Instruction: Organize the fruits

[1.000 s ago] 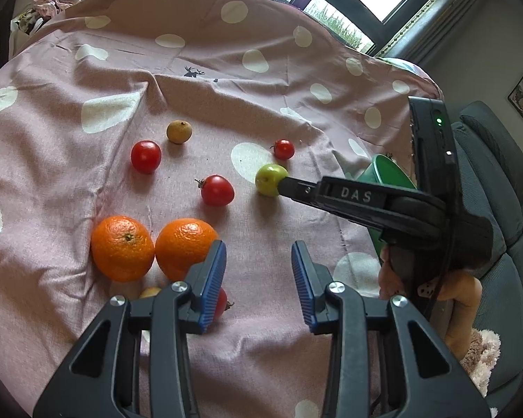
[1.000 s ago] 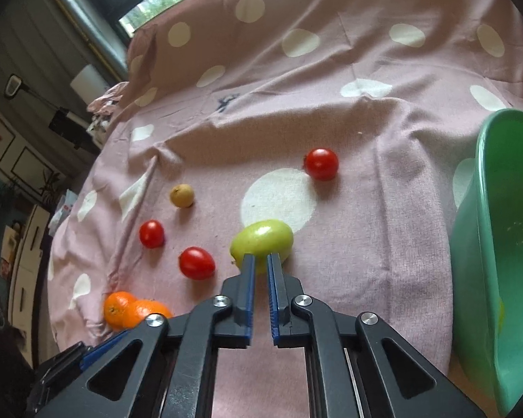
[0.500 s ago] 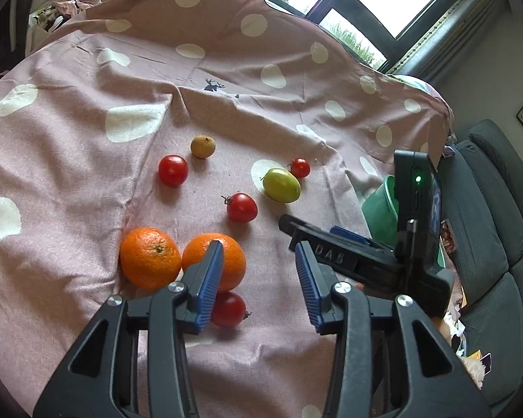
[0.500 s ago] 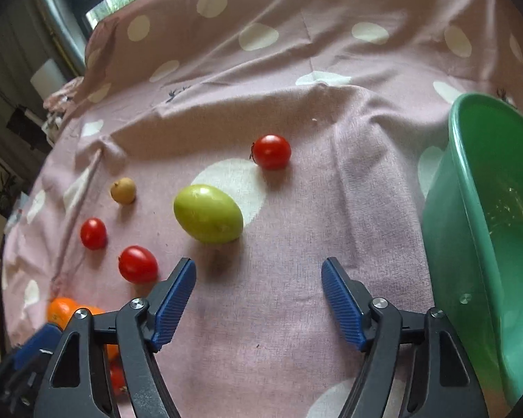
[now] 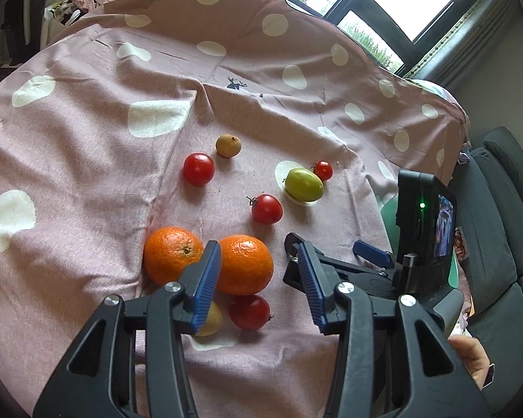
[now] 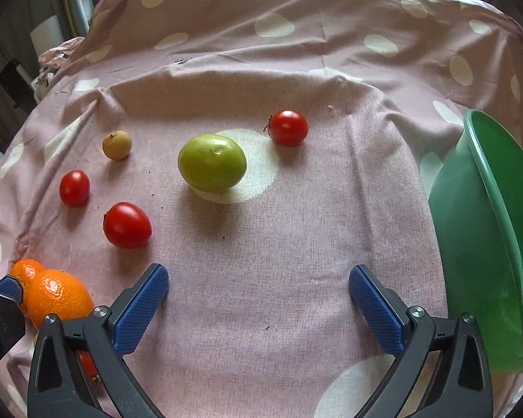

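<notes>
Left wrist view: left gripper (image 5: 259, 284) hovers over the spotted cloth (image 5: 87, 160), jaws part-spread and empty, the near orange (image 5: 244, 264) just beyond its fingertips at 12 o'clock, probably the next pick. A second orange (image 5: 171, 255) touches it at 9 o'clock; a red tomato (image 5: 249, 312) lies between the fingers, nearer the camera. Right wrist view: right gripper (image 6: 258, 303) is opening wide, nothing between its pads. The green fruit (image 6: 211, 162) rests on a white dot at 11 o'clock, well clear of the fingertips, apparently set down near a small tomato (image 6: 288, 128). The green bowl (image 6: 495, 188) stands at 3 o'clock.
</notes>
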`<state>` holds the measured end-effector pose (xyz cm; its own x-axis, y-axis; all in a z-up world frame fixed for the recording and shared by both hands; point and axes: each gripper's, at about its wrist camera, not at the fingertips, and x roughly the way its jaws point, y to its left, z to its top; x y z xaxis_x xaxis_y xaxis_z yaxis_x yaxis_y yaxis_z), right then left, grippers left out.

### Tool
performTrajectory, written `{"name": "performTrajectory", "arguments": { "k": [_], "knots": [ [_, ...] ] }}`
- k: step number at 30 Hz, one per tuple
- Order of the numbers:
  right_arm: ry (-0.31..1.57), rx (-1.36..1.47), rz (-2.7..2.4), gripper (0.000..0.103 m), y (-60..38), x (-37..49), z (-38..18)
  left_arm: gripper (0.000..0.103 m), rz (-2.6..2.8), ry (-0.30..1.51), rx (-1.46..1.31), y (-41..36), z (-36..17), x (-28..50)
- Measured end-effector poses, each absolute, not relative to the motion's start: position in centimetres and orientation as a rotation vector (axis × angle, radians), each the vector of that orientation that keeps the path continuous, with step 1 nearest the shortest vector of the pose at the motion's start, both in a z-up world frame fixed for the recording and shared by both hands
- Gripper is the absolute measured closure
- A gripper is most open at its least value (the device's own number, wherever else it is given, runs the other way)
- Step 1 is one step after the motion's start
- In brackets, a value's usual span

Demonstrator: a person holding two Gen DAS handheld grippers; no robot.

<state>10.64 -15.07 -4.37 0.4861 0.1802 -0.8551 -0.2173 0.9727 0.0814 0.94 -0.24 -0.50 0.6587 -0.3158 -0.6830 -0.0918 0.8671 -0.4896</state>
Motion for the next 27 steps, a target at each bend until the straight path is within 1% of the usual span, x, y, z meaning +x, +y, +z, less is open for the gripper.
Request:
{"name": "performTrajectory", "arguments": {
  "k": [20, 27],
  "knots": [
    [1.036, -0.040, 0.242, 0.000, -15.04, 10.68, -4.36, 0.056, -0.104, 0.851, -0.522, 0.32, -0.76, 0.76],
    [1.036, -0.040, 0.242, 0.000, -15.05, 10.69, -4.36, 0.055, -0.104, 0.855, -0.512, 0.23, -0.75, 0.78]
  ]
}}
